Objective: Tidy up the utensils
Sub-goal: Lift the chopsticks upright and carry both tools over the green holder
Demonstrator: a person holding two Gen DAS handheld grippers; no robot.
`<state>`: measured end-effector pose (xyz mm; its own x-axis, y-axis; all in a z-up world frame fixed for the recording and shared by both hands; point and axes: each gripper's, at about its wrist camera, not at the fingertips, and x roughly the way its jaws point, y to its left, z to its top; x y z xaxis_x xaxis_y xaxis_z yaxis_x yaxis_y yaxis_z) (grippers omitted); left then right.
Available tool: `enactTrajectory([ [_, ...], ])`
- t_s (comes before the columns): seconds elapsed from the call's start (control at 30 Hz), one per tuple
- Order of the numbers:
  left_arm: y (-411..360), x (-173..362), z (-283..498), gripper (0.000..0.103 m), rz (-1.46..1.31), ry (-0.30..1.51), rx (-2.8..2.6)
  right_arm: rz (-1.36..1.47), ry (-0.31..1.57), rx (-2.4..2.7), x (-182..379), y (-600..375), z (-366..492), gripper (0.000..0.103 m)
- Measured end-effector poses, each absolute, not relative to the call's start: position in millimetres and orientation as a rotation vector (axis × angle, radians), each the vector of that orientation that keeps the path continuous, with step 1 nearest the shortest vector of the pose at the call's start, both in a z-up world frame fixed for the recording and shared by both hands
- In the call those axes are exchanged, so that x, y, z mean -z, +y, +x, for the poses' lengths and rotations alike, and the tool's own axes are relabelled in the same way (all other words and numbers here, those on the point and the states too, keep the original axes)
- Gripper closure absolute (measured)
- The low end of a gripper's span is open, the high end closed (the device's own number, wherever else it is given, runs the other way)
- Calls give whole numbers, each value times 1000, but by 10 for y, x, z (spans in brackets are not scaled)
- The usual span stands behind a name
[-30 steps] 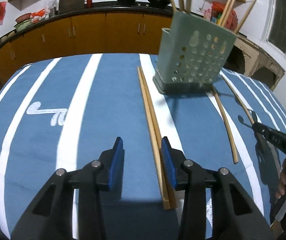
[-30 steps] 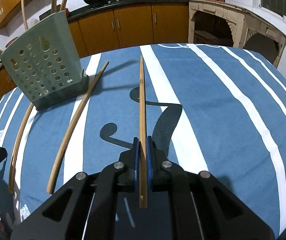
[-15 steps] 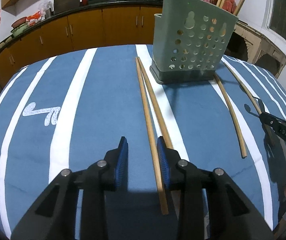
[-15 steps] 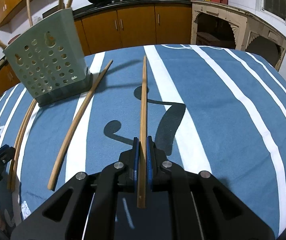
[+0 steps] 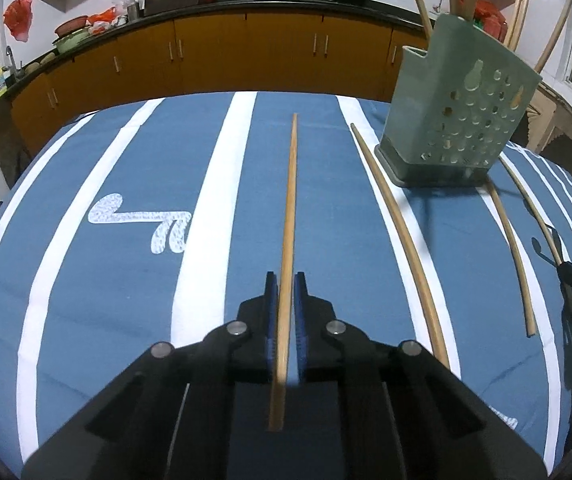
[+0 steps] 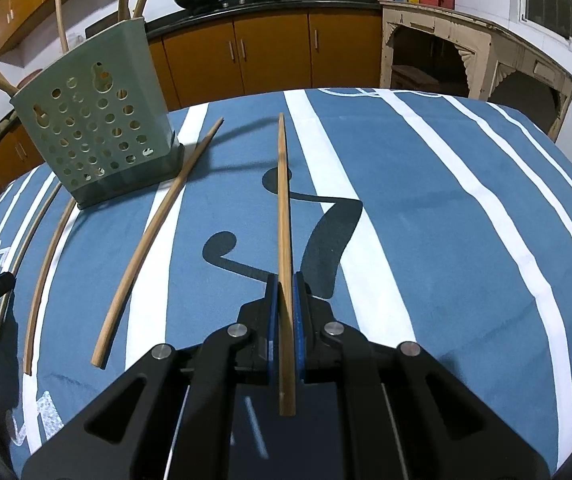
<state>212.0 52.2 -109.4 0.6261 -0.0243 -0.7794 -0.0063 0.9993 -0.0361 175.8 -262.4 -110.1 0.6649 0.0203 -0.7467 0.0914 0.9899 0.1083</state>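
Note:
In the left wrist view my left gripper [image 5: 284,280] has its jaws closing on a wooden chopstick [image 5: 290,200] that points straight ahead over the blue striped cloth, and the pads press it. My right gripper [image 6: 284,280] is shut on another chopstick [image 6: 283,200], held above the cloth with its shadow beneath. The pale green perforated holder [image 5: 453,108] stands at the back right and has several sticks in it. In the right wrist view this holder [image 6: 94,128] is at the back left.
Loose chopsticks lie on the cloth: one [image 5: 401,232] right of my left gripper, a curved one [image 5: 511,248] beyond it, and one [image 6: 158,232] in the right wrist view. The table's blue cloth [image 5: 86,280] reaches orange cabinets [image 5: 206,56] behind.
The left gripper moved over one of the paired chopsticks and closed on it. That stick now lies apart from its neighbour. The right gripper kept still with its chopstick.

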Motion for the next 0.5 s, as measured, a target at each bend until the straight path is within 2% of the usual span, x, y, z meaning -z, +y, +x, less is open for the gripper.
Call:
enactTrajectory([
  [0.13,465,1094,2128,83,-15,895,25,138,844,42,1098,-2623,1748,95],
  [0.5,465,1110,2110,82,-1,896,23,140,843,39,1103,-2629,1720,95],
])
